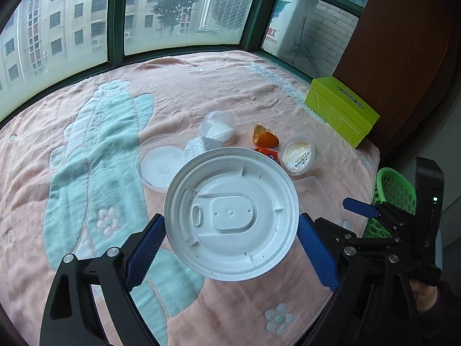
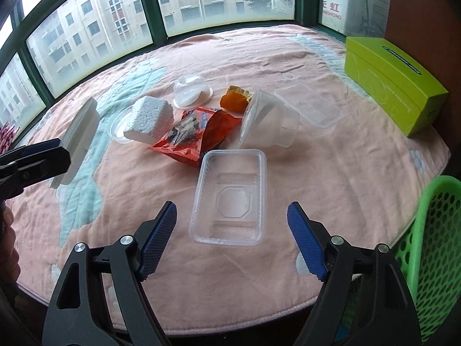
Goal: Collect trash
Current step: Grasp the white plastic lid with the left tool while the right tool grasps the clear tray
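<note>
My left gripper (image 1: 230, 223) is shut on a round white plastic lid (image 1: 230, 213), with a blue pad against each side of its rim. In the right wrist view the lid (image 2: 77, 132) shows edge-on, held above the blanket at the left. My right gripper (image 2: 232, 206) stands open over a clear rectangular tray (image 2: 230, 199), its pads off the tray's sides. Beyond the tray lie an orange snack wrapper (image 2: 196, 138), a white foam block (image 2: 149, 118), a clear cup (image 2: 268, 121) on its side, orange peel (image 2: 233, 99) and a clear dome lid (image 2: 191, 89).
A pink and teal blanket (image 2: 331, 173) covers the round table. A green mesh basket (image 2: 432, 245) stands off the table's right edge. A green tissue box (image 2: 391, 80) sits at the back right, near a second clear tray (image 2: 311, 106). Windows run along the far side.
</note>
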Demonstrator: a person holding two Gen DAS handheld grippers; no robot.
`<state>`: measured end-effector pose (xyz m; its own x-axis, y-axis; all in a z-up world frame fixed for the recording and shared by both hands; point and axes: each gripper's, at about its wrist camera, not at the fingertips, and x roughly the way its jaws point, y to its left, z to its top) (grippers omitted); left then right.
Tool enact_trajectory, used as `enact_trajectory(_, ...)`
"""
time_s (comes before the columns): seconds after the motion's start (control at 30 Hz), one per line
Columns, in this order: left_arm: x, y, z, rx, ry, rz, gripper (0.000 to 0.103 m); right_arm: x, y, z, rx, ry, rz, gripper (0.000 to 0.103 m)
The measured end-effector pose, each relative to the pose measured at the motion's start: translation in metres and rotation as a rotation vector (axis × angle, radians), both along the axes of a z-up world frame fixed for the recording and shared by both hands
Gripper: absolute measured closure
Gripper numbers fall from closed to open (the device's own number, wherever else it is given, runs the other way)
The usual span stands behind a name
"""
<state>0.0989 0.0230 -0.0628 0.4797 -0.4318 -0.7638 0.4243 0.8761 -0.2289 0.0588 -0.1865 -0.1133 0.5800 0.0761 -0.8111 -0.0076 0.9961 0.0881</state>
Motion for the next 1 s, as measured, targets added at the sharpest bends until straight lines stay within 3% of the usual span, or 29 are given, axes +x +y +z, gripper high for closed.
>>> enact_trajectory(0.43, -0.002, 0.002, 0.004, -0.008, 0.000, 0.012, 0.015, 0.017, 0.000, -0.021, -0.018, 0.052, -0.017, 0.043)
enact_trajectory(1.0, -0.017, -0.047, 0.015, -0.012, -0.018, -0.064, 0.015, -0.036, -0.038, 0.028, 0.016, -0.062, -0.090, 0.044)
